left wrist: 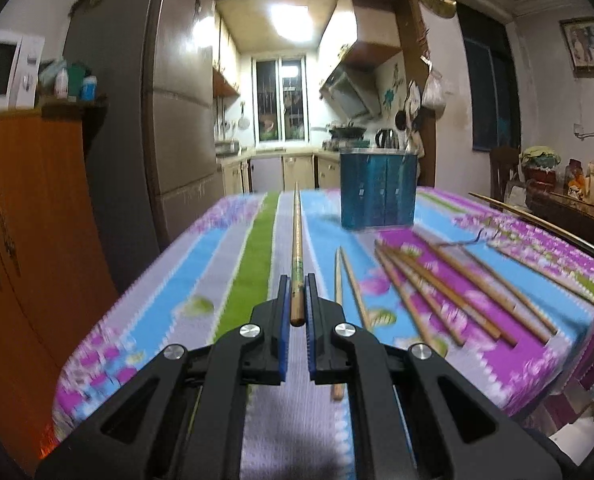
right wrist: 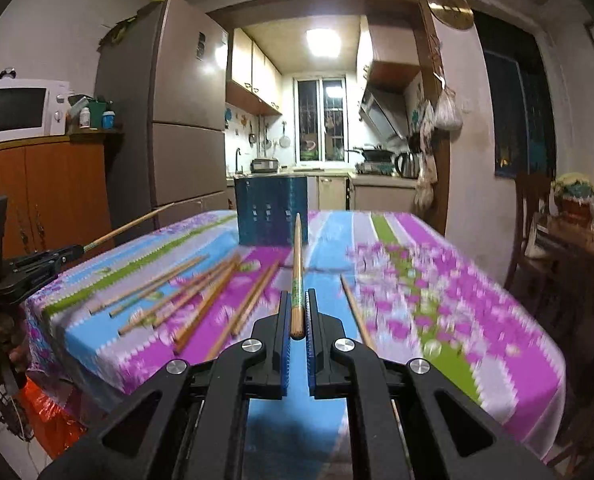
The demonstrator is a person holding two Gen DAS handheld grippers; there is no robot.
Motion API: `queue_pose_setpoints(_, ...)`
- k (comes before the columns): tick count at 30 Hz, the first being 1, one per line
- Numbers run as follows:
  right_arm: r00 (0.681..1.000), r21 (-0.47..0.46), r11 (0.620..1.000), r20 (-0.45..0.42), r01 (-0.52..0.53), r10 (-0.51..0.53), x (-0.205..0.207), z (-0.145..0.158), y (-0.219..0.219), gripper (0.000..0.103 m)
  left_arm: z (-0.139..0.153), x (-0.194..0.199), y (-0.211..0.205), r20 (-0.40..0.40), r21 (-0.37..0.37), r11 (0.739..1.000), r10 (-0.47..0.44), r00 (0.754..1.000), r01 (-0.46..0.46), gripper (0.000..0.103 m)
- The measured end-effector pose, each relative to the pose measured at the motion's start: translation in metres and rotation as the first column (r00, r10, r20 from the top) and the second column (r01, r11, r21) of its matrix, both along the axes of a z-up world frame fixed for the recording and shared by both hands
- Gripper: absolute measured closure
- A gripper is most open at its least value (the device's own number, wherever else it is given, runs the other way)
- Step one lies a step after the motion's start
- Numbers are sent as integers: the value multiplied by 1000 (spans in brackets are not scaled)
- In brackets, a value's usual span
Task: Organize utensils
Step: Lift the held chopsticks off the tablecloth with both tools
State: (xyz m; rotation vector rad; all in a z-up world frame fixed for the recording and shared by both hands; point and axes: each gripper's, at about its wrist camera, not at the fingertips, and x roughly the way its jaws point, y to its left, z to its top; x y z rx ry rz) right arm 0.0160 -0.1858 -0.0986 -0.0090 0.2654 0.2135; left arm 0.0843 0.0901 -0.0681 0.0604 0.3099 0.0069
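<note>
Left gripper: jaws clamped on one chopstick, gripped near its thick end, shaft pointing forward above the table. Right gripper: jaws clamped on a second chopstick in the same manner. Loose chopsticks lie scattered on the striped floral tablecloth between both grippers. Blue utensil holder stands upright at the far table edge.

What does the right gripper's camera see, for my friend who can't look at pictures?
The right gripper is shut on a thin wooden chopstick pointing toward a tall blue utensil holder. More wooden chopsticks lie scattered on the striped floral tablecloth, with a kitchen beyond.
</note>
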Motion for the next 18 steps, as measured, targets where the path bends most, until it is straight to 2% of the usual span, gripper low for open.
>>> queue_pose_setpoints(4, 1000, -29, 1000, -19, 0, -1, 4, 11, 2, 95, 16, -1, -5, 32, 25, 1000, -2, 999, 1, 98)
queue_pose_setpoints(7, 999, -35, 999, -35, 9, -11, 3, 4, 1, 95, 12, 1, -5, 31, 41, 999, 4, 1000, -6, 98)
queue_pose_setpoints(10, 998, -41, 999, -63, 28, -31, 5, -20, 0, 95, -15, 4, -7, -6, 80, 996, 27, 1000, -26, 98)
queue_pose_setpoints(14, 995, -23, 999, -92, 43, -45, 4, -51, -1, 95, -53, 6, -3, -74, 98, 995, 40, 996, -33, 98)
queue_pose_setpoints(18, 994, -27, 999, -102, 43, -46, 6, -67, 2, 95, -68, 5, 2, -84, 94, 995, 47, 995, -40, 98)
